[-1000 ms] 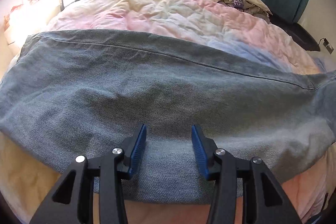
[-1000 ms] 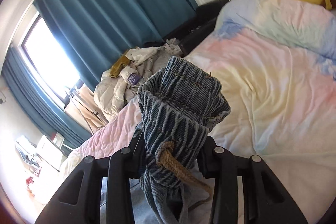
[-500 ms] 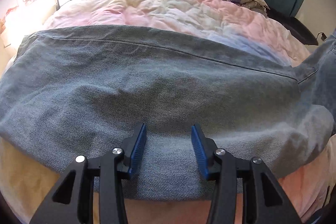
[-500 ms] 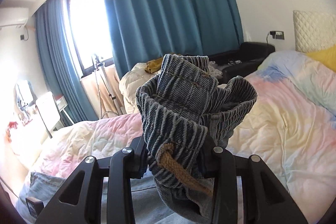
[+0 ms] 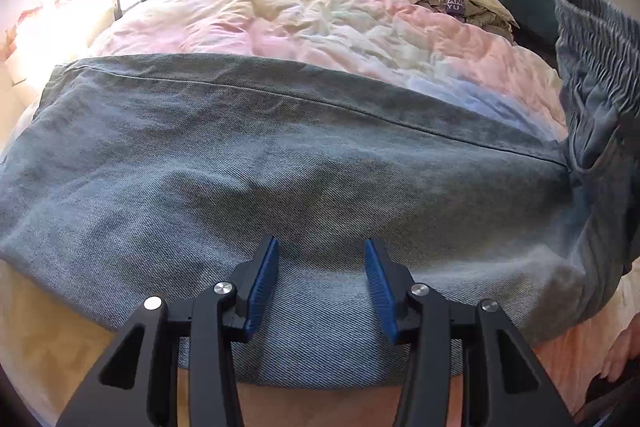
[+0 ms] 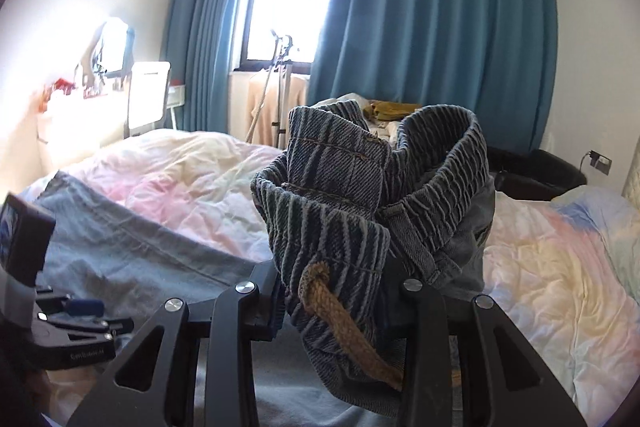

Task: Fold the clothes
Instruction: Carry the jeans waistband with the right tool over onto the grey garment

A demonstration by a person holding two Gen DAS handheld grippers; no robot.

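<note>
Denim, twill-woven and grey-blue: one pair of jeans [image 5: 280, 163] lies across the quilted pastel bed [image 5: 320, 23]. The right gripper [image 6: 340, 307] clamps their ribbed elastic waistband [image 6: 436, 163] and braided tan drawstring [image 6: 344, 327]. The left gripper [image 5: 322, 283] hovers with jaws apart, empty.

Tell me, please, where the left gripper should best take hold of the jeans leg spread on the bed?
Probably the near edge of the jeans leg, right below the open left gripper. The denim lies flat there, so come in low from the near side, one finger sliding under the edge.

Right gripper [image 6: 336, 291], clamping the jeans waistband [image 6: 372, 195], rolls upright; waistband enters left-wrist view at right edge.
</note>
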